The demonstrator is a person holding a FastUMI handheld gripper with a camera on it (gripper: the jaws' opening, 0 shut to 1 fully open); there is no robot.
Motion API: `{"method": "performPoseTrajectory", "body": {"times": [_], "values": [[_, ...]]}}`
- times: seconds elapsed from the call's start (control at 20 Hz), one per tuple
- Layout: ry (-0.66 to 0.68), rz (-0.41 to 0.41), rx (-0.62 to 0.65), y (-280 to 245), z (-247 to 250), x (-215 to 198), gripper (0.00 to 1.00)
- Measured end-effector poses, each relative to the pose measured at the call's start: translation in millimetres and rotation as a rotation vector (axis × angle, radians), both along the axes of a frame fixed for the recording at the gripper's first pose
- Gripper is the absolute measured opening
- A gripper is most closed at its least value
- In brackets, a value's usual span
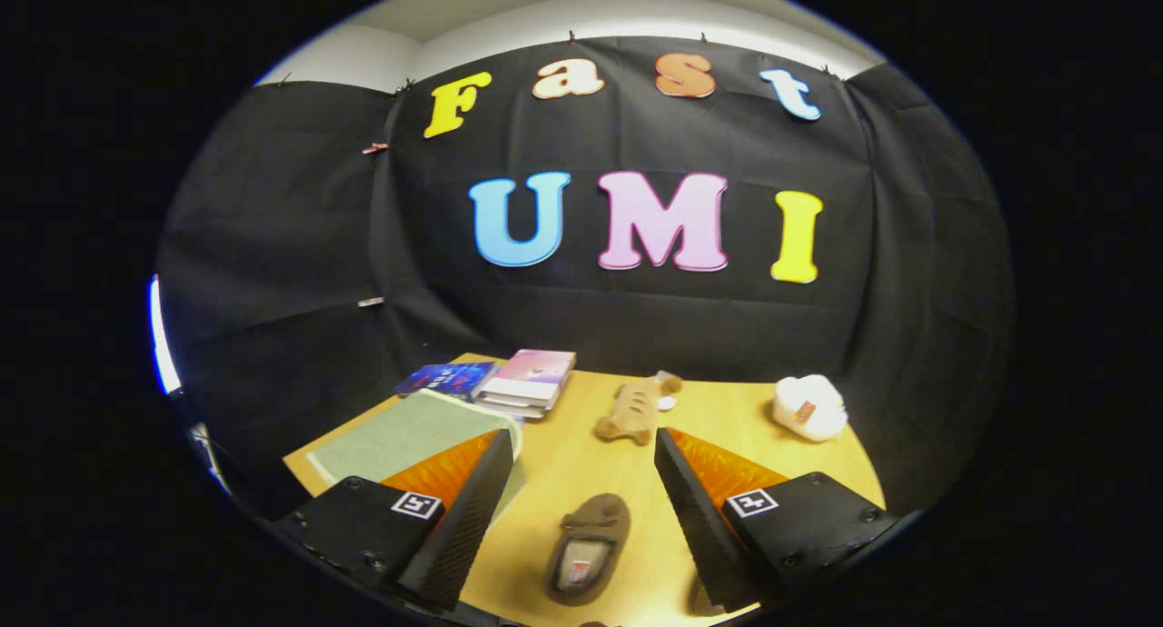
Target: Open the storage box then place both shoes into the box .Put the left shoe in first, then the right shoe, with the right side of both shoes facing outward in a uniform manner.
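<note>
My gripper (579, 445) hangs open above the wooden table (718, 422). A brown shoe (589, 548) lies flat on the table between and below the fingers, its opening facing up. Just beyond the fingertips a second brown shoe (631, 412) lies farther back on the table. A flat box with a pale green lid (409, 434) sits by the left finger, partly hidden behind it; the lid looks shut. Nothing is held between the fingers.
A stack of books (530, 380) and a blue booklet (443, 378) lie at the back of the table behind the box. A white plush thing (809, 407) rests at the table's far right corner. The black cloth wall stands close behind the table.
</note>
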State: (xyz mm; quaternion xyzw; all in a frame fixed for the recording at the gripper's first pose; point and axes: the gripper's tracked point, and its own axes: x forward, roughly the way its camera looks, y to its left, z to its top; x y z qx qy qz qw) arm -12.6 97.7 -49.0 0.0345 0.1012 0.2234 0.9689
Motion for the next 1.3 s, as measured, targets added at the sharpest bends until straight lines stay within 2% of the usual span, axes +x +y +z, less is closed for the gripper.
{"method": "performPoseTrajectory", "body": {"times": [0.65, 0.95, 1.15, 1.3], "values": [[0.59, 0.505, 0.334, 106.1, -125.8, -57.8, 0.98], [0.764, 0.604, 0.435, 134.9, -164.8, -55.0, 0.98], [0.948, 0.635, 0.644, 151.2, -168.0, -47.5, 0.98], [1.046, 0.608, 0.785, 161.1, -170.0, -42.2, 0.98]]}}
